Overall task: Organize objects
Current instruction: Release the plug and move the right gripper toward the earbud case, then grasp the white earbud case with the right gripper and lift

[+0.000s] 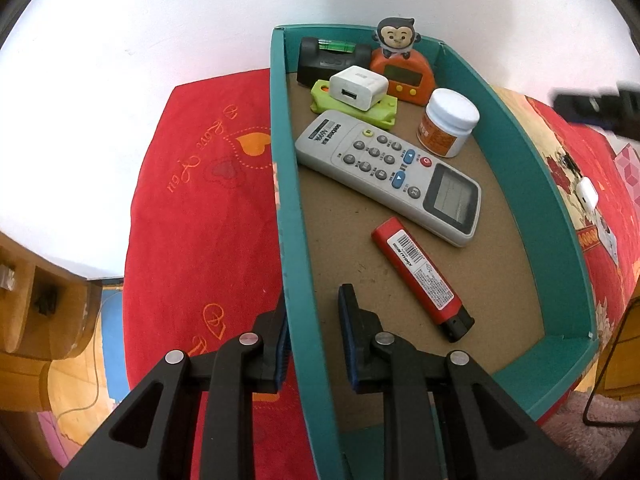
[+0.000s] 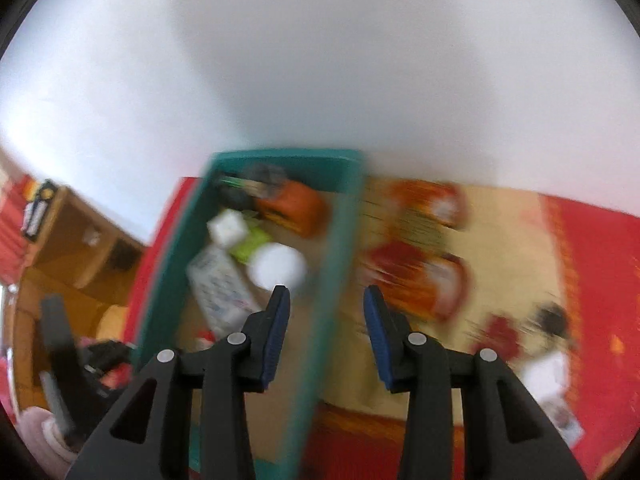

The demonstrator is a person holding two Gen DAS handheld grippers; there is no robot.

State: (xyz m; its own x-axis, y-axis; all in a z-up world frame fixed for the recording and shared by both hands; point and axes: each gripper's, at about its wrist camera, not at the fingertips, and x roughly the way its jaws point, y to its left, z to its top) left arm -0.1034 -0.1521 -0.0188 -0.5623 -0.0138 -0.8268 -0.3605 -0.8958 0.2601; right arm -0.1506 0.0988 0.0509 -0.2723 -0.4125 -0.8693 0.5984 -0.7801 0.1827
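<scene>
I am holding the green box (image 1: 516, 128) by its left wall with my left gripper (image 1: 312, 336). One finger is outside the wall and one is inside, pinching the thin cardboard so the box is not sliding on the soft red blanket (image 1: 200, 208).

My right gripper (image 2: 326, 320) is hanging over the box's right wall with its fingers spread and nothing between them. That view is blurry.

Inside the box, the gray remote (image 1: 388, 172) is lying flat in the middle, hard and covered in little round buttons. The red lighter (image 1: 420, 272) is lying near my corner, smooth and long. At the far end are sitting a white charger (image 1: 358, 88), an orange clock (image 1: 402, 74) and a round white jar (image 1: 450, 122).

A small white thing (image 1: 587, 196) is lying on the blanket outside the box's right wall. I think it goes in next.
</scene>
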